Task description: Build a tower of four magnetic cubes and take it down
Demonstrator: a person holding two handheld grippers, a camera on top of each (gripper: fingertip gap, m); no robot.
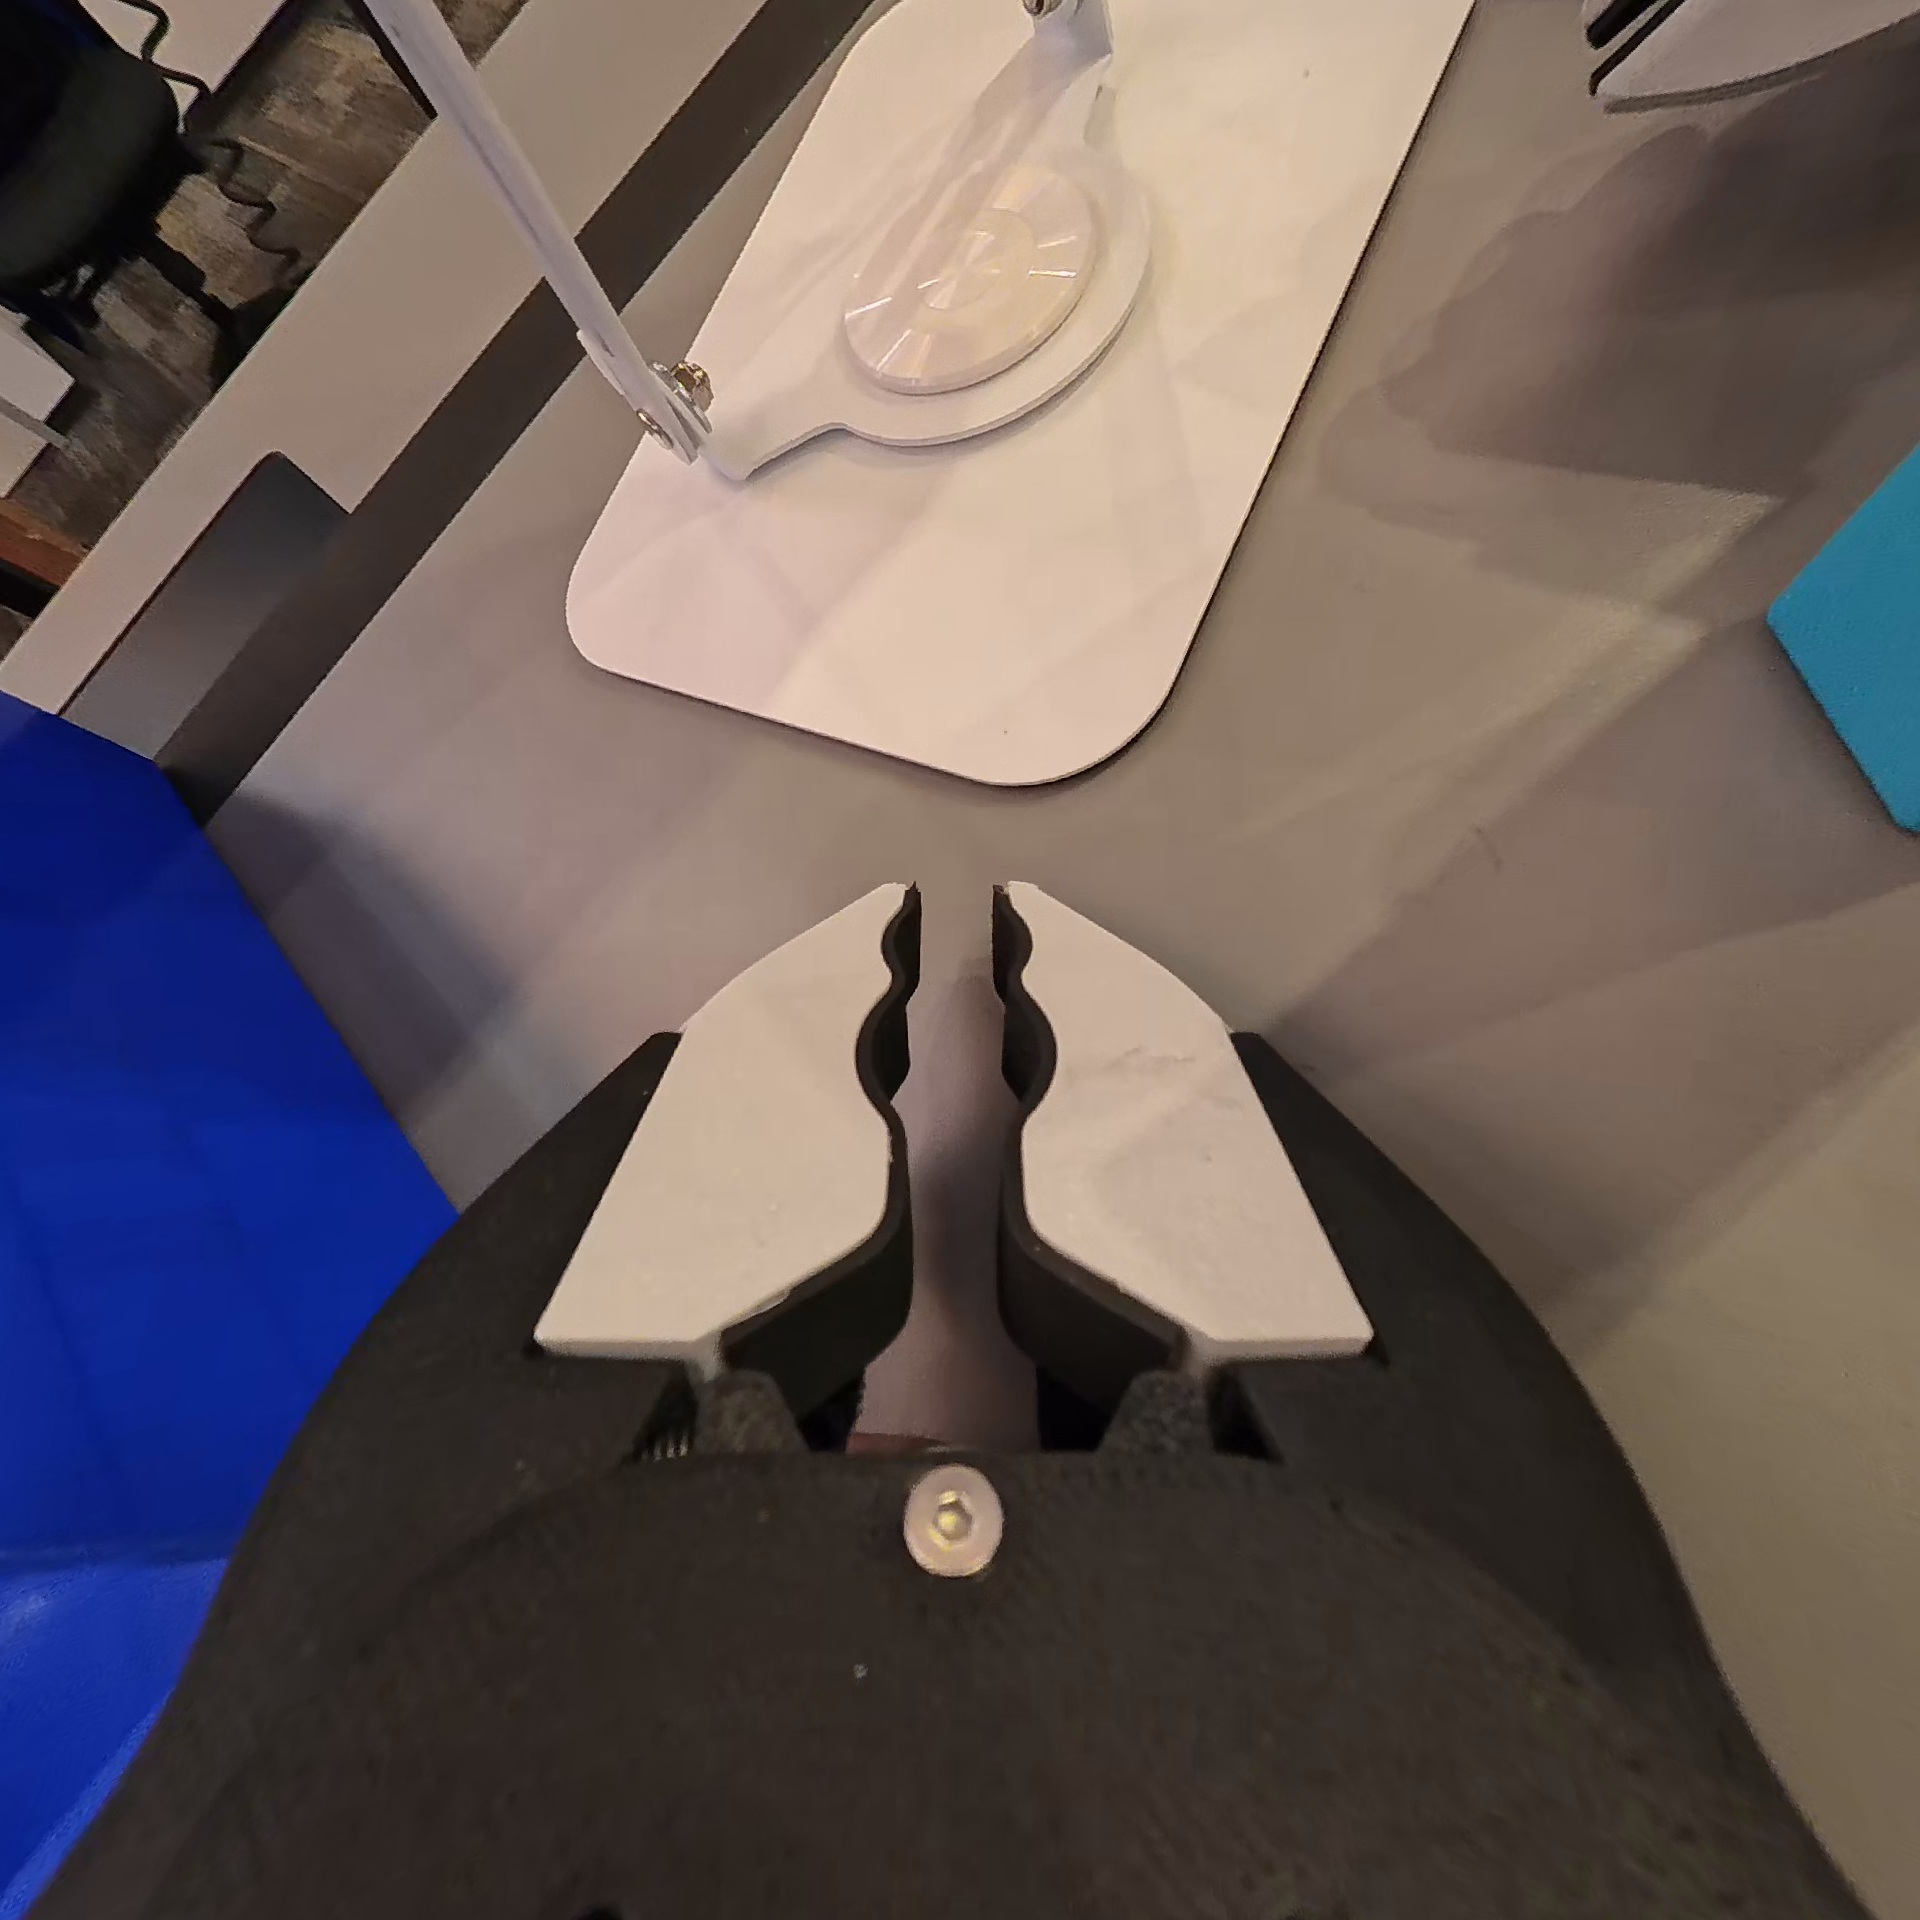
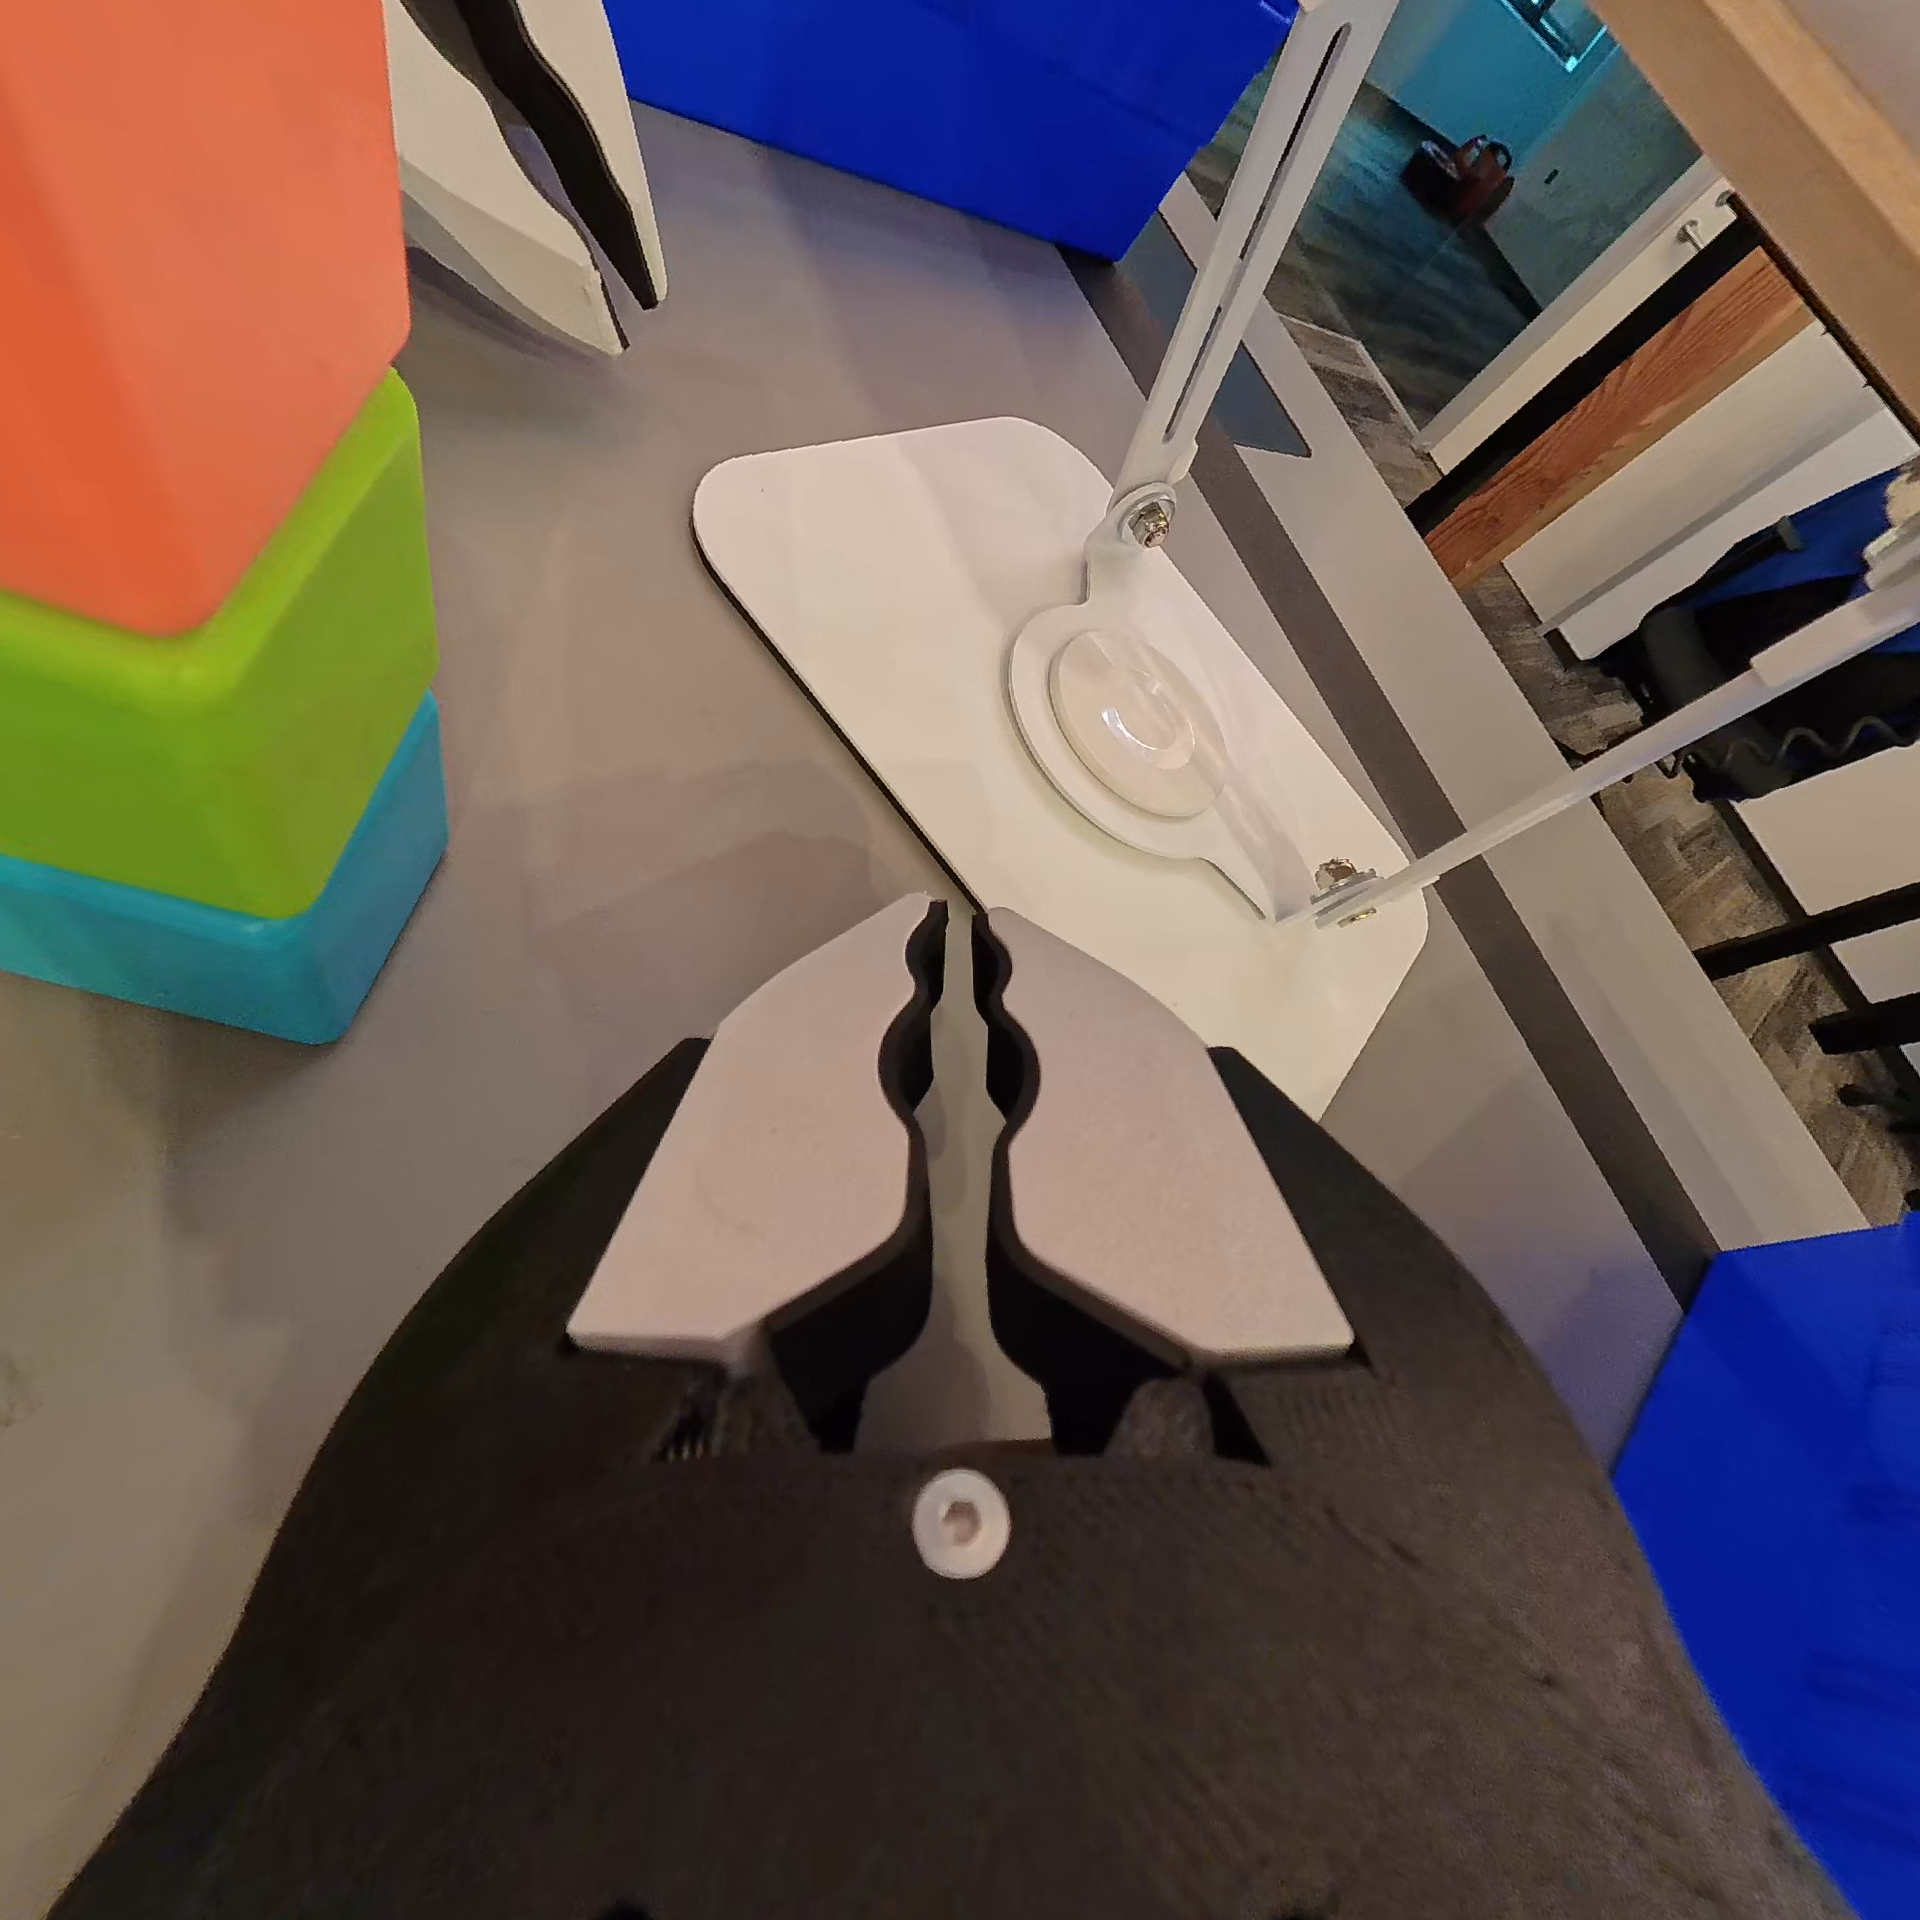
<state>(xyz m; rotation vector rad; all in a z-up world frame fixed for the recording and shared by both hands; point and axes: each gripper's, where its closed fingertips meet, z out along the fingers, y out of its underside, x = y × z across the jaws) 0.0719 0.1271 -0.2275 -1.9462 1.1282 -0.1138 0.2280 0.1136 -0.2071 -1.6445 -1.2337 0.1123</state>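
In the right wrist view a tower stands on the grey table at the left: an orange cube point(image 2: 187, 312) on a green cube point(image 2: 208, 748) on a teal cube point(image 2: 208, 956). Its top is cut off by the frame. My right gripper point(image 2: 958, 909) is to the right of the tower, apart from it, with its jaws nearly together and empty. My left gripper point(image 1: 956, 894) is also empty, with only a narrow gap between its jaws, and hangs over bare table. It also shows beyond the tower in the right wrist view point(image 2: 636, 322). The teal cube's side point(image 1: 1860, 665) shows at the right edge of the left wrist view.
A white stand base plate point(image 1: 935, 644) with thin white arms lies ahead of both grippers; it also shows in the right wrist view point(image 2: 883, 582). A blue bin point(image 1: 156, 1143) sits at my left; blue bins point(image 2: 935, 104) point(image 2: 1787, 1507) border the right view. The table edge point(image 2: 1507, 935) runs past the plate. The grippers' ends are close to 15 cm from one another.
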